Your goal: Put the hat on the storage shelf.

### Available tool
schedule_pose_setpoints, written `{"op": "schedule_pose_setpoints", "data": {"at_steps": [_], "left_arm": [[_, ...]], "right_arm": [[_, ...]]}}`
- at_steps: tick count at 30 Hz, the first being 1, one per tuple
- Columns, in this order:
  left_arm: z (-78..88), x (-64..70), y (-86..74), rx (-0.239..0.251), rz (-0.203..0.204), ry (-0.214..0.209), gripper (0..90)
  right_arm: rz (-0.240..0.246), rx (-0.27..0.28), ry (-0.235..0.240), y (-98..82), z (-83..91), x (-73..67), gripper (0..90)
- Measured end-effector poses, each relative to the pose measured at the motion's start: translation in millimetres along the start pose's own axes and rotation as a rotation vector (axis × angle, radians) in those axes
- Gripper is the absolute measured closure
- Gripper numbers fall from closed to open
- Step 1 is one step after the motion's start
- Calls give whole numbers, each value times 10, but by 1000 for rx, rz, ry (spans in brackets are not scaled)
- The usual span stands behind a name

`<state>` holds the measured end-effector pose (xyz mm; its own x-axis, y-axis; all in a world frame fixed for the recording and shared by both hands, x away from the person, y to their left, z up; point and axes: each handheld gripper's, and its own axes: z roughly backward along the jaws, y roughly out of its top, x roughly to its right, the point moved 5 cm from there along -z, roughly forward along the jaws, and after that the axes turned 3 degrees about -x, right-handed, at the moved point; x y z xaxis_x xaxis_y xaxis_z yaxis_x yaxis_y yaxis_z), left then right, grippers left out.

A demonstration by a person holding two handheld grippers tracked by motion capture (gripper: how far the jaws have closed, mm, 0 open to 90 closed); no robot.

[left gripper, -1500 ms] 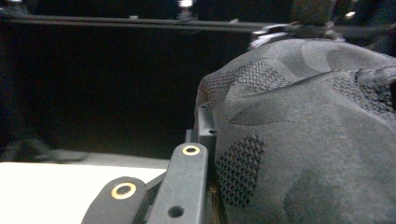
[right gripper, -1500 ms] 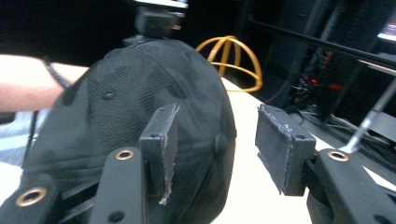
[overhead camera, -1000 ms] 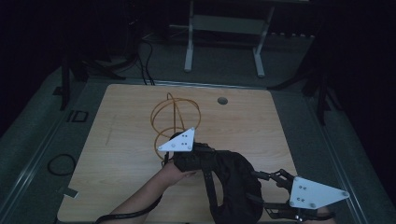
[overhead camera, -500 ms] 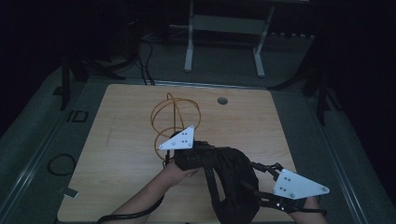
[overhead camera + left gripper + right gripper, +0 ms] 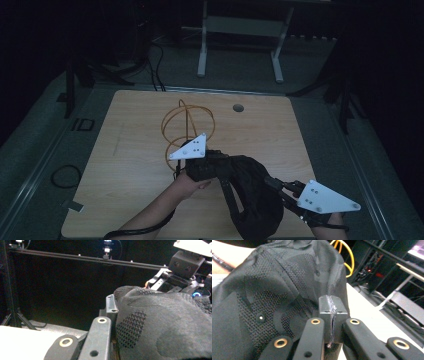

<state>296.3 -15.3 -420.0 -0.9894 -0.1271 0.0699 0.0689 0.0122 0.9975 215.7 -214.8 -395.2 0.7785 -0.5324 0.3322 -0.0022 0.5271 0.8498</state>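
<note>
At about nine o'clock on the pale wooden table (image 5: 130, 165) the top lies bare. Toward the centre stands a yellow-orange wire frame of crossed hoops (image 5: 187, 127), upright, at twelve o'clock from the left gripper (image 5: 212, 167). That gripper's jaws are closed on the left edge of a black mesh-panelled fabric bag (image 5: 252, 195), which slumps at about five o'clock of the table's middle, with its strap (image 5: 229, 197) trailing toward the near edge. In the left gripper view the mesh cloth (image 5: 160, 325) bunches against the closed jaws. At four o'clock, the right gripper (image 5: 280, 192) has just been closing; its jaws now pinch a thin fold of the bag's cloth (image 5: 331, 322).

The risk I see: that right-hand pinch catches only a narrow hem, so a pull apart could slip it free, or drag the bag into the wire frame just beside it and tip it.
</note>
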Motion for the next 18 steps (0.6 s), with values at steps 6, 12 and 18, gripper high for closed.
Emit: {"op": "schedule_pose_setpoints", "data": {"at_steps": [6, 12, 18], "left_arm": [[16, -7, 32, 2, -9, 34, 833], [42, -12, 40, -37, -36, 127, 497], [157, 4, 93, -2, -34, 158, 367]], "right_arm": [[-76, 43, -16, 55, 48, 96, 894], [-111, 102, -23, 137, 147, 182, 894], [-110, 149, -87, 258, 284, 302, 894]]}}
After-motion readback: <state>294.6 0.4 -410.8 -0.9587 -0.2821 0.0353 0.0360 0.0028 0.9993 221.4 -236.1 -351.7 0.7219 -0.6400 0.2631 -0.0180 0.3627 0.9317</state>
